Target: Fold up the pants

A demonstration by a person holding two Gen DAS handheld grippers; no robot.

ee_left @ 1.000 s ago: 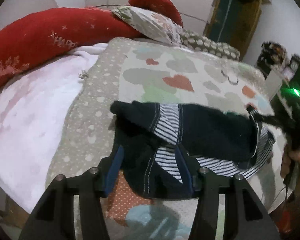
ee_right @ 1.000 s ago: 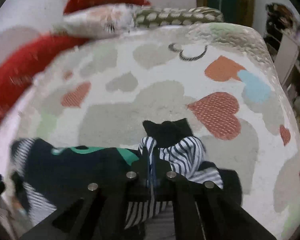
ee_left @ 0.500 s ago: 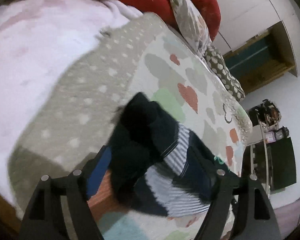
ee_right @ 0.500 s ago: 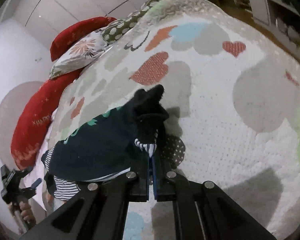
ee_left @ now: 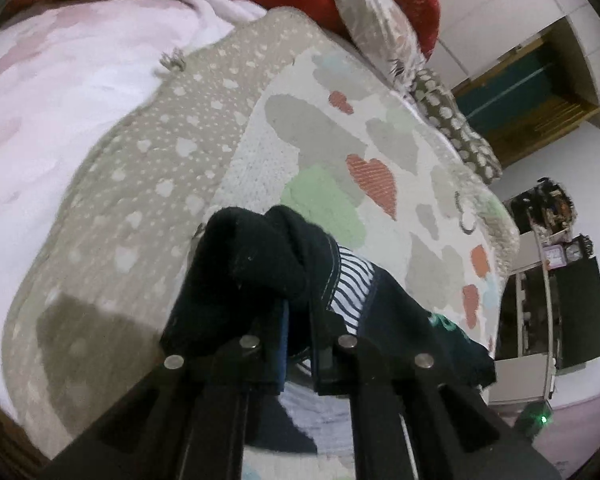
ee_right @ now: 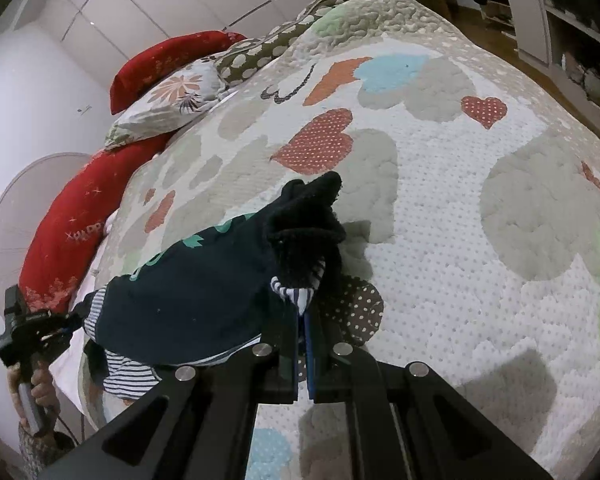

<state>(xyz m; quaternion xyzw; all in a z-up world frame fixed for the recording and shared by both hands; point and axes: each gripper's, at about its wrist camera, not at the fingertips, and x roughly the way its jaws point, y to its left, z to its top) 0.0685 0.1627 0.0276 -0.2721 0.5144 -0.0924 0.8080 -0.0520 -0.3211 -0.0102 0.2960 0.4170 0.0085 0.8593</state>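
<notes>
Left wrist: one pants (ee_left: 260,264) – left gripper (ee_left: 298,344) jaws closing onto cuff; right gripper (ee_right: 306,344) jaws clamped on other cuff.

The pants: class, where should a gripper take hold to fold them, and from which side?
Grip the pants at an end, on the thick dark cuff, coming down from above along the fabric. The bunched cuff stands up off the quilt, so two pads can pinch it. The left gripper is closing there; the right gripper pinches the other end.
</notes>
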